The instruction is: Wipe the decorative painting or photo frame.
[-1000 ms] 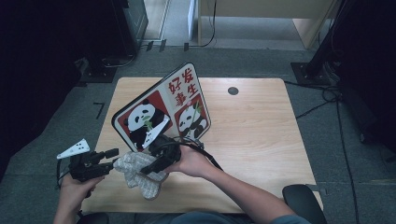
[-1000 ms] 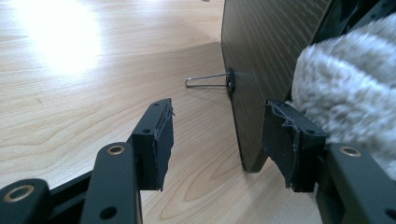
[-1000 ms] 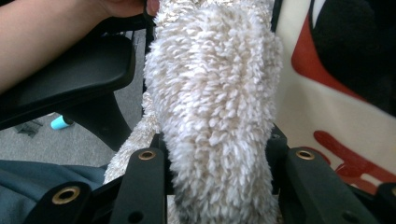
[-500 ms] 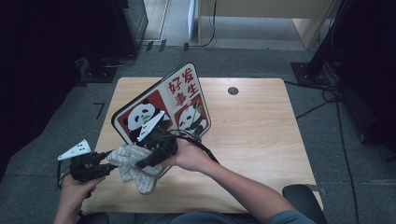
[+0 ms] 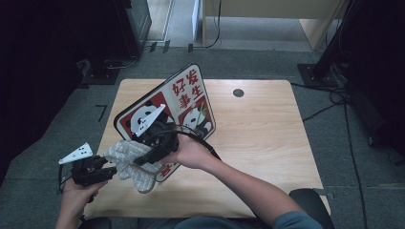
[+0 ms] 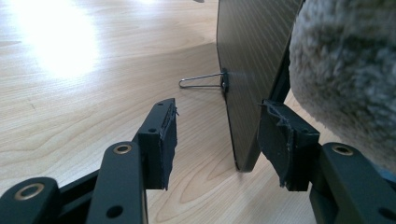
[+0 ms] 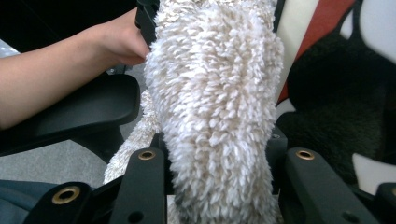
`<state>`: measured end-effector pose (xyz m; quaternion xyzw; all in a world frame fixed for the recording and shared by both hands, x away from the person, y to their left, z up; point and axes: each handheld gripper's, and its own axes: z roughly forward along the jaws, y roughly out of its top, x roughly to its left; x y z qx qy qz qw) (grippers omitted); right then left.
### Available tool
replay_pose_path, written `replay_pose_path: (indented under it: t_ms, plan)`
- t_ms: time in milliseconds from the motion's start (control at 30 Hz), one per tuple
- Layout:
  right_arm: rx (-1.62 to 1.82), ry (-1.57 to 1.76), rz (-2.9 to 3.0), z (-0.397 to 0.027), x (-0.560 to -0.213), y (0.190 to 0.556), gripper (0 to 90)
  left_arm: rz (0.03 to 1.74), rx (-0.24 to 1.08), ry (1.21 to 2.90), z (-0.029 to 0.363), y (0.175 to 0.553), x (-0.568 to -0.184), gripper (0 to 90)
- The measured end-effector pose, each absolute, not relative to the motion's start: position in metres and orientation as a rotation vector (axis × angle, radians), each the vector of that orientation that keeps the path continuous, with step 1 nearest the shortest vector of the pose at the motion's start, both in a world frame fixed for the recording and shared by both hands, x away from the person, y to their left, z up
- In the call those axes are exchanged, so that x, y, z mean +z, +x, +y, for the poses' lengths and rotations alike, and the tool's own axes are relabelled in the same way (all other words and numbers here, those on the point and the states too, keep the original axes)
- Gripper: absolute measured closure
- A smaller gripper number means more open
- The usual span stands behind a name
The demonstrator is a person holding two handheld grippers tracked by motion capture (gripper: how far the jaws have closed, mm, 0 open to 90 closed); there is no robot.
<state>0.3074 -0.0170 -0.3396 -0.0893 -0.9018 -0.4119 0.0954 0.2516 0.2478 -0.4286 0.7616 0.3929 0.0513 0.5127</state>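
Right tongs [image 7: 219,186] tight on fluffy cloth [image 7: 215,107]; left tongs [image 6: 215,140] half-open, closing astride board's edge [image 6: 247,93].

My right gripper [image 7: 217,182] pinches a fluffy cream cloth [image 5: 130,162], hanging bunched above the table against the tilted panda board [image 5: 184,102], whose lower edge stands between my left jaws.

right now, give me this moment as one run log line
right tongs: shut on fluffy cloth | left tongs: open, straddling panda sign edge, just closing | sign: propped on table
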Motion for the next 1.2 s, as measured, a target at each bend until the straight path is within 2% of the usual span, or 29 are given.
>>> replay_pose_path:
  t_ms: [467,700,1200]
  plan:
    - [-1.268,-0.261,-2.681,-0.011,-0.310,0.312,64.0,0.916,0.127,1.827,0.243,0.247,-0.421,52.0]
    - [-1.297,-0.258,-2.666,-0.012,-0.297,0.314,64.0,0.887,0.137,1.789,0.245,0.241,-0.413,60.7]
    - [-1.342,-0.276,-2.649,-0.022,-0.275,0.322,64.0,0.845,0.124,1.789,0.235,0.240,-0.410,59.1]
